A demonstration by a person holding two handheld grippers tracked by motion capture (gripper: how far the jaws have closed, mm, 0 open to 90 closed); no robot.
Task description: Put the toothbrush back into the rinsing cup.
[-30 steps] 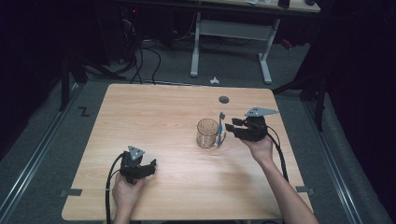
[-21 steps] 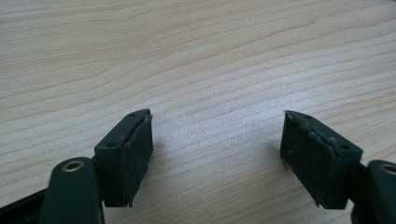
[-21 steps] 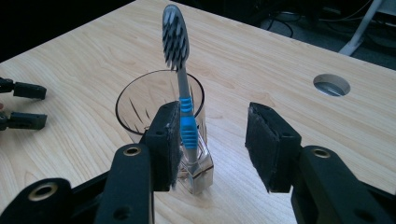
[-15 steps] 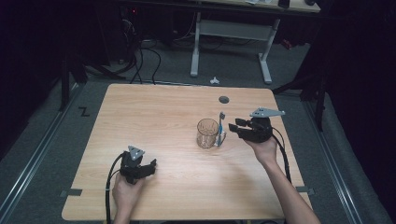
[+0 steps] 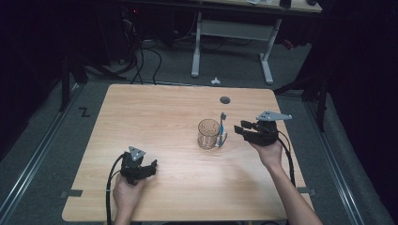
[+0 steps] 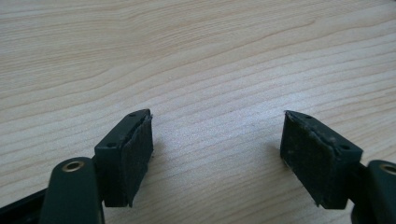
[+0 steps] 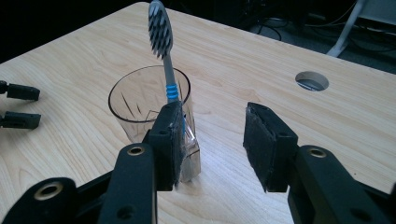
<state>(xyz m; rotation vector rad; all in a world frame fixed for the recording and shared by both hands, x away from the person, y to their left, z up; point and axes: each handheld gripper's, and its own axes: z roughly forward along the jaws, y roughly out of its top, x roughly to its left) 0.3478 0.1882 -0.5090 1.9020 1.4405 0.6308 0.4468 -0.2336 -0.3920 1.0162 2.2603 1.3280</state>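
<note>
Centrally on the wooden table (image 5: 164,117) stands a clear glass cup (image 5: 207,134) with a toothbrush (image 5: 221,127) upright inside. Just right of it, the right gripper (image 5: 243,130) holds its jaws wide, empty. Near-left, the left gripper (image 5: 151,166) rests, jaws wide.

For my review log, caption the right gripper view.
Open right tool beside a clear cup holding an upright toothbrush.
</note>
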